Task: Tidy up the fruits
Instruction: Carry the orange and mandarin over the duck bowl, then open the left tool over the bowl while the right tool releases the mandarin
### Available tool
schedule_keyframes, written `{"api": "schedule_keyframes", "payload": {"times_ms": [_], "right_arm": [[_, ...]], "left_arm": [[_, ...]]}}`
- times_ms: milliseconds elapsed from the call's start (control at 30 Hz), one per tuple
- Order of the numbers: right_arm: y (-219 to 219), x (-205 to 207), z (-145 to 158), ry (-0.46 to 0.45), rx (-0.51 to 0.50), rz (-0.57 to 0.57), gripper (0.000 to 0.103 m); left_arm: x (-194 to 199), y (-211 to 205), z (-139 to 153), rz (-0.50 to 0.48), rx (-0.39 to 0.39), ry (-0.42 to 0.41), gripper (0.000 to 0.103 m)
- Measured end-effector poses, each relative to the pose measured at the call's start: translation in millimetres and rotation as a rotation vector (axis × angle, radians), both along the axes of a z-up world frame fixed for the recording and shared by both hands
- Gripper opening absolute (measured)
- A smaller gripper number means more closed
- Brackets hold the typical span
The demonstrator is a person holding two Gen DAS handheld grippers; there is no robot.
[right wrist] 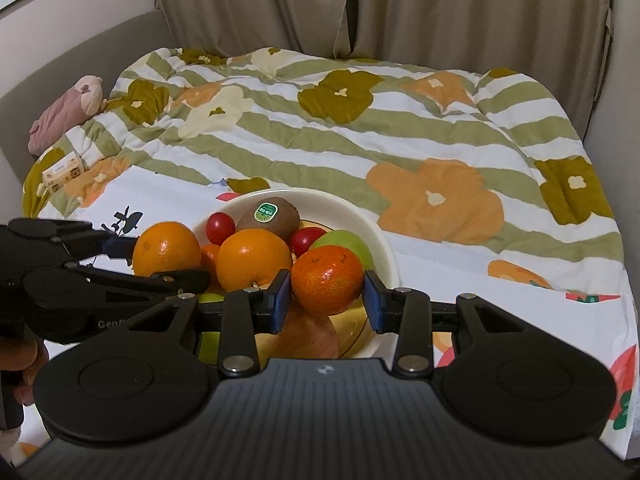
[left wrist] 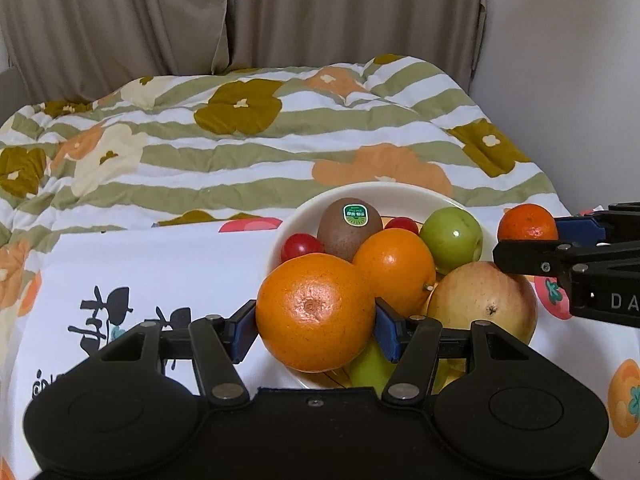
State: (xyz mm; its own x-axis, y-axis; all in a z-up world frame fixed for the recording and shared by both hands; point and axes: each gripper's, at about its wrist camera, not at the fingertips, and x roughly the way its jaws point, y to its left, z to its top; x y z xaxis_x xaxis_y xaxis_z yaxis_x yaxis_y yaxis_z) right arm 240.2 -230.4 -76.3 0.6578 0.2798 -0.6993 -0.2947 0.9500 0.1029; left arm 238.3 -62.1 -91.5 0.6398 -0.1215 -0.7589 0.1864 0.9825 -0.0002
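- The left gripper (left wrist: pixel 316 322) is clamped on a big orange (left wrist: pixel 315 312); both blue pads press its sides, and the fruit sits between the jaws above the near-left rim of the bowl (left wrist: pixel 296 216).
- The right gripper (right wrist: pixel 326 300) grasps a tangerine (right wrist: pixel 327 280), held between its pads over the bowl's near-right part, above an apple (left wrist: pixel 482 300).
- In the bowl: a kiwi (left wrist: pixel 349 226) with a green sticker at the back, two cherry tomatoes (left wrist: pixel 301 245) beside it, a second orange (left wrist: pixel 394 270) in the middle, a green apple (left wrist: pixel 451 238) to the right.
- The bowl rests on a white printed cloth (left wrist: pixel 160 276), with a flowered quilt (left wrist: pixel 240 140) behind it.
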Motion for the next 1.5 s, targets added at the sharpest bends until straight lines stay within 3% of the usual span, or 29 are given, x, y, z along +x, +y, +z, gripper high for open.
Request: {"api": "schedule_keyframes", "payload": {"times_ms": [33,100,133,700,1300,1367,1433,1500], "right_arm": [[-0.2,1.4,-0.3,0.001,0.002,0.002,0.053],[-1.0,3.8,-1.1,0.003,0.005,0.004,0.053],[-1.0,4.6,-1.1,0.005,0.007,0.005,0.053],[5.0,17.9,-0.5,-0.006,0.011,0.055,0.053],[28.4,85.2,-25.1,-0.023,-0.015,0.113,0.054],[30.0,85.8,-27.6,-0.025,-0.014,0.119,0.056],[31.2,86.0,-27.3,-0.032,-0.006,0.123,0.074],[30.8,84.0,-26.0,-0.042,0.005,0.121,0.077]], "left_arm": [[-1.2,-0.1,0.8,0.001,-0.003,-0.006,0.065],[-1.9,-0.3,3.1,-0.007,-0.014,-0.017,0.085],[-3.3,-0.4,5.0,-0.008,-0.014,-0.029,0.087],[-29.9,-2.5,23.4,0.009,0.009,-0.075,0.093],[-29.2,8.3,21.7,0.071,0.039,-0.067,0.094],[-28.2,9.2,21.3,0.071,0.042,-0.065,0.094],[-27.7,8.3,22.0,0.071,0.043,-0.065,0.094],[-27.3,8.7,22.9,0.069,0.045,-0.066,0.094]]}}
